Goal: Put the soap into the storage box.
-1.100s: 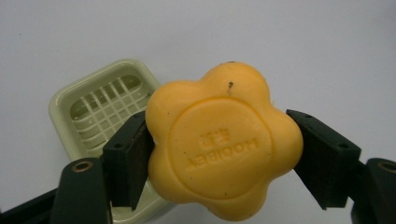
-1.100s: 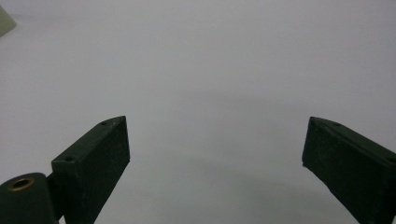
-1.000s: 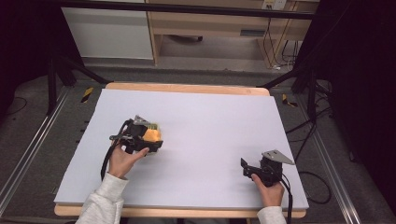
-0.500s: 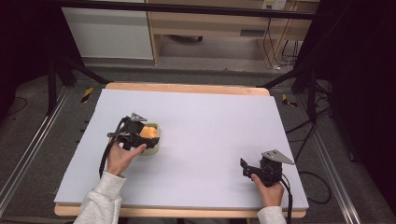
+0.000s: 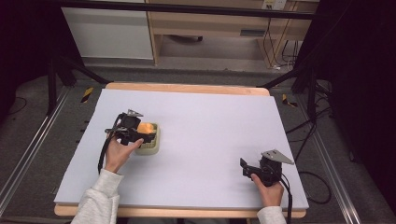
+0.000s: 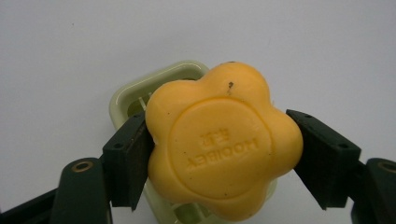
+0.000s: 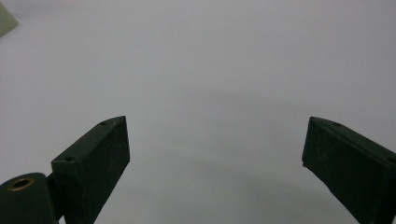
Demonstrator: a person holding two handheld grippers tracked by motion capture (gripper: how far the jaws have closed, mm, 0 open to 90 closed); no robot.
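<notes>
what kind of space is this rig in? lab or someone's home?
Probably a lab or data-collection workspace, not a home. Signs: a bare white table on a wooden base, dark curtaining at the sides, loose cables on the floor by a wooden shelf unit.

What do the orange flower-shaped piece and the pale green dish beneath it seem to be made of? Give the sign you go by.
Orange piece: probably a soap bar, waxy and matte, with soft rounded lobes, a pressed-in round stamp with letters, and small dark specks. It is held in the left tool.

Pale green dish: likely moulded plastic, smooth with a slight sheen, a thin even rim and slots in its floor.
</notes>
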